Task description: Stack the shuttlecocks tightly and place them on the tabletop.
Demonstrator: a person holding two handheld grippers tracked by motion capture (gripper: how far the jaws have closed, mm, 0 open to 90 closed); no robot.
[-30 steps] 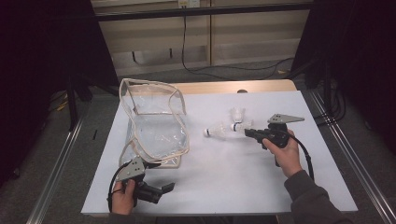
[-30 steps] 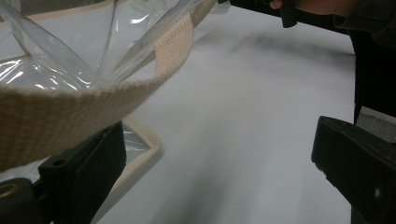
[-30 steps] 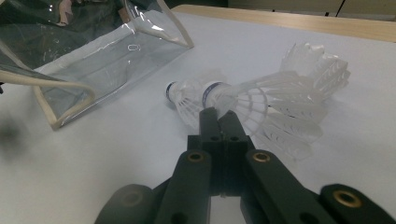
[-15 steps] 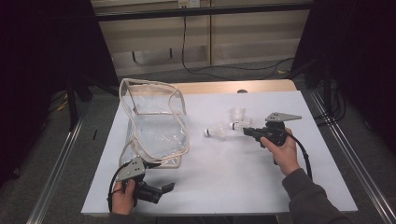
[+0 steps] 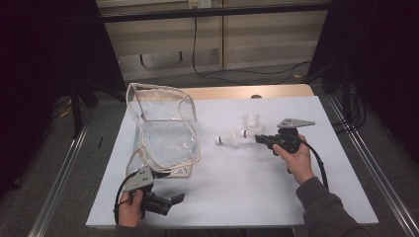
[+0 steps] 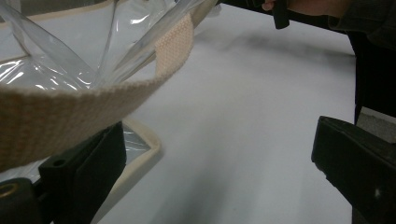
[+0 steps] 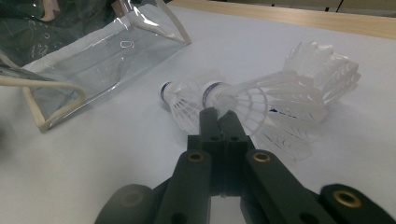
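Three white shuttlecocks lie right of centre on the white table. My right gripper (image 5: 258,138) points left at them, its jaws shut together on the feather skirt of one shuttlecock (image 5: 246,132) just behind its cork. In the right gripper view that shuttlecock (image 7: 266,100) sits at the right gripper's (image 7: 218,116) tips, with a second shuttlecock (image 7: 180,105) just left of it and a third (image 7: 322,65) behind. A clear plastic bag (image 5: 165,133) with beige trim lies to the left. My left gripper (image 5: 168,202) rests open near the front edge, by the bag's near corner.
In the left gripper view the bag's beige strap (image 6: 93,100) crosses just above my left gripper's (image 6: 219,168) one jaw. The white table cover (image 5: 237,192) runs bare between the two hands. Metal rails and dark floor flank the table.
My right gripper has edged slightly left toward the bag. The left hand has stayed still.
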